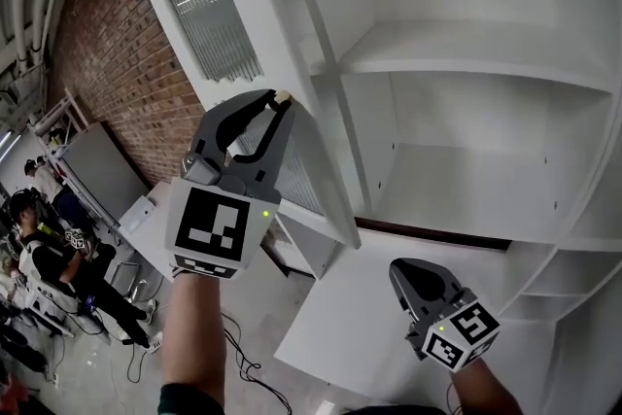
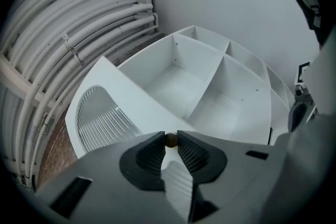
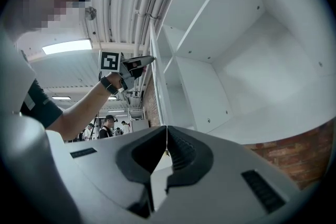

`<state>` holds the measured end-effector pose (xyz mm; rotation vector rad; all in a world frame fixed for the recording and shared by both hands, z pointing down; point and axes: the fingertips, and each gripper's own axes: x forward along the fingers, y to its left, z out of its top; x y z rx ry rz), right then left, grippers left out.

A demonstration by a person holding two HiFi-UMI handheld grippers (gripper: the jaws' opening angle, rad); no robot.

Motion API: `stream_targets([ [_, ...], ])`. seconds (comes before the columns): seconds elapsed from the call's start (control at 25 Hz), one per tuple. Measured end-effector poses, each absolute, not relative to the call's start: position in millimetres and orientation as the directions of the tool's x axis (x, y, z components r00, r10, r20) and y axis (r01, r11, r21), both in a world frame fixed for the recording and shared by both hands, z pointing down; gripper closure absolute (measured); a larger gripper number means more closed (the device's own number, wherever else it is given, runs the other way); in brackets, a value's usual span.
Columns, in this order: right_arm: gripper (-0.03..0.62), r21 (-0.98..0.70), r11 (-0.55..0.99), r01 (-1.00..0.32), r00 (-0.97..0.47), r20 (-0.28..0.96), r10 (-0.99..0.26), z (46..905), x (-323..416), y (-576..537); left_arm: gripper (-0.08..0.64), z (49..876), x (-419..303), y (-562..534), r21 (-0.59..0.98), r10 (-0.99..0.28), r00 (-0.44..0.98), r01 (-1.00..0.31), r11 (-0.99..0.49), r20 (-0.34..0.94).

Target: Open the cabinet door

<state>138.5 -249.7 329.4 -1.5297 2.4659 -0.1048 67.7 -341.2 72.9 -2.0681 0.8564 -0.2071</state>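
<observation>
- The door (image 1: 209,10) stands wide open, out to the left of the white cabinet (image 1: 466,63). It looks like the job is almost done.
- The left claw (image 1: 277,100) is pinching the little round knob (image 2: 171,139) on the door's edge.
- The gap between its tips is tiny, just the knob wide. The knob sits right at the tips, so I think it could slip out.
- To do this well, pull the door in a curve, the way it swings on its hinge. Do not tug it straight toward you.
- Go slow and stop when the door will not swing any more.
- The right claw (image 1: 406,272) hangs low, near the person and well apart from the door. Its tips are pressed together with nothing in them, and it touches nothing.
</observation>
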Motion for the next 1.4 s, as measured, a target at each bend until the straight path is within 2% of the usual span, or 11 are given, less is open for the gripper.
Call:
stream_targets([
  [0.32,0.589,-0.165,0.467,-0.869,-0.442,-0.168,-0.881,322.4,118.3,-258.6,0.483,73.1,27.2,-325.6,-0.761,-0.573,0.805,-0.467,-0.450,-0.156],
  [1.04,0.589,-0.128,0.489,-0.863,-0.467,-0.169,-0.868,311.8,75.0,-262.5,0.480,77.5,-66.6,-303.8,-0.754,-0.522,0.846,-0.409,-0.514,-0.104],
  [1.28,0.589,-0.114,0.504,-0.856,-0.485,-0.163,-0.859,310.6,84.7,-254.9,0.479,78.3,-65.8,-292.1,-0.761,-0.508,0.856,-0.393,-0.516,-0.098],
  [1.4,0.589,-0.105,0.503,-0.858,-0.485,-0.161,-0.860,308.9,59.4,-259.5,0.479,78.2,-94.6,-297.0,-0.771,-0.514,0.852,-0.391,-0.503,-0.097],
])
